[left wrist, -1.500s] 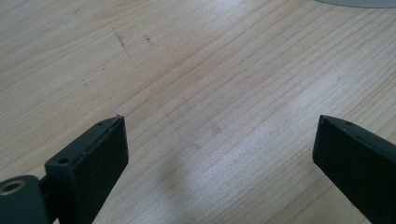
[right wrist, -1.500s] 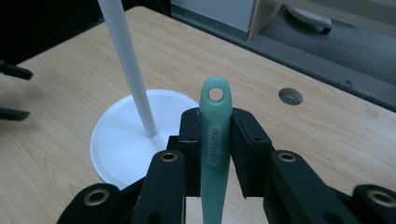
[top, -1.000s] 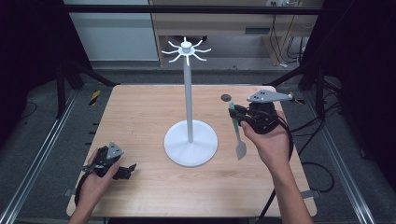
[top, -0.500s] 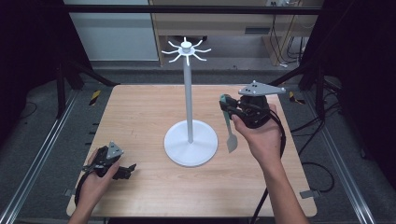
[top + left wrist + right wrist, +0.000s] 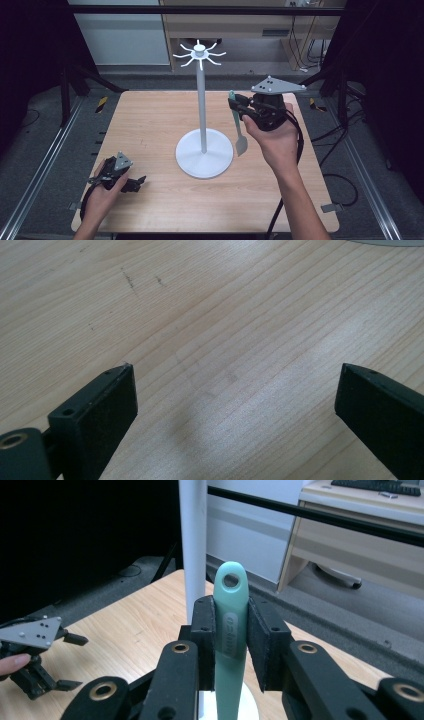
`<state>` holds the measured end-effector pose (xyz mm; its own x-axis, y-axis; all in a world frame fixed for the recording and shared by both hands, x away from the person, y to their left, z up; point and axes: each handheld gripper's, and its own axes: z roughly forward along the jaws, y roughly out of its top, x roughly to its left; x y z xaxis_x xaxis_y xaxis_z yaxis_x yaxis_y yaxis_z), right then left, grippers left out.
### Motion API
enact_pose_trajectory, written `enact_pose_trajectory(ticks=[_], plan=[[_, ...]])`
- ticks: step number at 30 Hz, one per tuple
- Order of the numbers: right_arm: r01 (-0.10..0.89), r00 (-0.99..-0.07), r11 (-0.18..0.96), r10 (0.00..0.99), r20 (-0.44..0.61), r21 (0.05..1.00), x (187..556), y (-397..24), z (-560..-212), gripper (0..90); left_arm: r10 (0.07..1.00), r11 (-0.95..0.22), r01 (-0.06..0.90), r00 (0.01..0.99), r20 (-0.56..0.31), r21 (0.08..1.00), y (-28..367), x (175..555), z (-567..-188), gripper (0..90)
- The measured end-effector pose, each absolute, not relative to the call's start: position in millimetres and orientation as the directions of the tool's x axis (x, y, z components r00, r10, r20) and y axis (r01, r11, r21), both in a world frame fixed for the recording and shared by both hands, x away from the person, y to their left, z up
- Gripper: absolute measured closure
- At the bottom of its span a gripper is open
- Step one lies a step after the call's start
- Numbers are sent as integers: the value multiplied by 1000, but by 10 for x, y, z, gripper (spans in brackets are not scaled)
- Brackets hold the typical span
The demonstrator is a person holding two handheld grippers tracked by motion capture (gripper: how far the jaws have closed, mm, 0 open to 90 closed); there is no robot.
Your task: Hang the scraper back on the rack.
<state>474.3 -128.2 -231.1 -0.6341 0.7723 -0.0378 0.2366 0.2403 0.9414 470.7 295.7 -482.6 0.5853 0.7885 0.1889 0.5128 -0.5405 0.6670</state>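
Two grippers at work: right gripper (image 5: 234,106) clamps a green spatula (image 5: 239,131) upright, hanging hole topmost for the white rack (image 5: 199,54); left gripper (image 5: 136,182) rests released, near-left.

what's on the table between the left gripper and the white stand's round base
Nothing: in the high view only bare light wooden table lies between the left gripper and the white stand's round base.

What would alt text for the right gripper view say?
Two black fingers clamp the handle of an upright mint-green spatula, hanging hole on top. The white stand pole rises just behind, above a wooden table.
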Motion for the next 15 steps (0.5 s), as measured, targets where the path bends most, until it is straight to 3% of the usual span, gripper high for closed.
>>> enact_pose_trajectory(ticks=[15], plan=[[179,-653,233,755,-62,956,4674,-1127,-2091,748,791,-536,513,583,186,670,2957,4707,-4828,32]])
